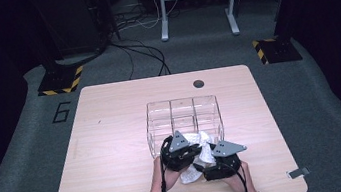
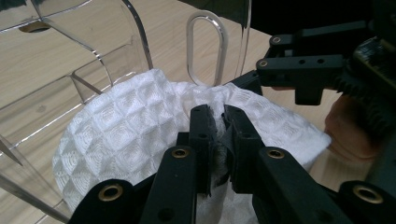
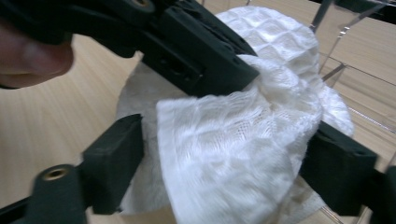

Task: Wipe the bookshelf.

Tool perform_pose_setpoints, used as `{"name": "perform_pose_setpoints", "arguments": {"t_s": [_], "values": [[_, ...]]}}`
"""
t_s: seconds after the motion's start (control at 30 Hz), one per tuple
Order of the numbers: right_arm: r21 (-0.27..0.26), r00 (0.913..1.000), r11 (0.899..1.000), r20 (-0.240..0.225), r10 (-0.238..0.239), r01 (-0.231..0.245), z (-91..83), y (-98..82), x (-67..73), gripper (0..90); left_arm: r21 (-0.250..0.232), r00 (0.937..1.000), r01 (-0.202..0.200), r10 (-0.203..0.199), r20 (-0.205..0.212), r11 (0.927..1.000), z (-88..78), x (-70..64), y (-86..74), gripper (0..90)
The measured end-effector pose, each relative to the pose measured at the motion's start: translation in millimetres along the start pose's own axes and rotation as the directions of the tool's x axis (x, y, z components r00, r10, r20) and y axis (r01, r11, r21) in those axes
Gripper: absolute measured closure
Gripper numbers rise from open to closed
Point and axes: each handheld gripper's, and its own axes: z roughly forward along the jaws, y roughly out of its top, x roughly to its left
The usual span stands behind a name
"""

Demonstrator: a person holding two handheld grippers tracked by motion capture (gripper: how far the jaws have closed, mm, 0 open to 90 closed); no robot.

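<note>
White cloth (image 2: 140, 121) pinched in left gripper (image 2: 215, 135), between right gripper's (image 3: 219, 163) spread jaws.

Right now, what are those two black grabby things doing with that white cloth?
A person is working a white waffle cloth with a pair of tongs in each hand, on a wooden table just in front of a clear plastic organizer. The left tongs are pinched shut on a fold of the cloth. The right tongs stand wide apart with the bunched cloth between their jaws, not squeezing it. The cloth rests against the organizer's near wall and is not yet inside any compartment.
</note>
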Motion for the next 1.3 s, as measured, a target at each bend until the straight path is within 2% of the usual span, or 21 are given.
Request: {"name": "perform_pose_setpoints", "arguments": {"t_s": [0.13,0.2,0.27,0.37,0.47,0.5,0.53,0.57,0.6,0.7,0.87,0.93,1.13,1.3], "values": [[0.003,0.9993,1.0,0.035,0.014,-0.014,1.6,-0.1,-2.0,44.1,0.001,1.0,0.003,-0.003,0.009,1.0,-1.6,1.4,-0.1,82.0],[0.005,0.999,1.0,0.04,0.021,-0.022,1.6,-1.1,-3.3,55.1,-0.003,1.0,0.005,-0.005,-0.004,1.0,-0.9,0.2,-0.9,81.9],[0.014,0.9987,1.0,0.044,0.026,-0.026,2.5,-2.3,-3.6,66.7,0.015,0.9994,-0.024,0.024,-0.025,0.9996,-0.6,-0.2,-2.2,81.0],[0.026,0.9987,0.999,0.034,0.038,-0.039,5.7,-4.4,-3.7,75.4,0.031,0.9984,-0.037,0.038,-0.041,0.9988,-0.5,-1.1,-4.5,78.9],[0.042,0.999,0.998,0.029,0.034,-0.035,6.7,-5.0,-3.1,79.2,0.022,0.9976,-0.023,0.025,-0.064,0.9995,-1.0,-1.9,-7.3,73.3],[0.044,0.9992,0.999,0.026,0.031,-0.032,6.6,-4.7,-3.1,79.9,0.03,0.9973,-0.03,0.032,-0.067,0.9991,-3.0,0.0,-7.3,70.3],[0.046,0.9993,0.999,0.026,0.027,-0.028,6.6,-4.7,-3.5,80.4,0.015,0.9969,-0.016,0.017,-0.077,0.9998,-3.4,0.1,-8.5,67.4],[0.046,0.999,0.998,0.022,0.039,-0.04,6.6,-5.0,-3.0,80.9,0.027,0.9965,-0.024,0.026,-0.079,0.9994,-5.5,1.7,-8.2,62.9],[0.047,0.999,0.998,0.022,0.038,-0.039,6.5,-5.1,-3.0,81.1,0.016,0.9958,-0.017,0.018,-0.089,0.9997,-6.2,1.6,-9.2,60.4],[0.046,0.9991,0.998,0.02,0.038,-0.038,4.9,-5.1,-3.2,81.6,0.012,0.9942,-0.025,0.026,-0.104,0.9996,-12.2,1.1,-11.6,52.4],[0.033,0.9992,0.999,0.015,0.037,-0.037,-2.3,-6.2,-2.9,82.0,0.031,0.9852,-0.054,0.059,-0.161,0.998,-21.4,-5.9,-18.7,43.1],[0.028,0.9995,0.999,0.01,0.029,-0.03,-6.9,-8.1,-3.2,82.2,0.038,0.9845,-0.057,0.062,-0.164,0.9977,-26.2,-7.3,-22.7,37.0],[0.01,0.9987,0.999,0.033,0.038,-0.039,-27.0,-10.4,-6.4,82.4,0.033,0.9825,-0.049,0.054,-0.179,0.9983,-40.3,-5.5,-36.9,29.0],[0.017,0.9983,0.999,0.052,0.027,-0.028,-40.3,-11.9,-8.6,82.5,0.039,0.9749,-0.057,0.064,-0.213,0.9976,-50.2,-4.8,-45.8,26.5]]}}
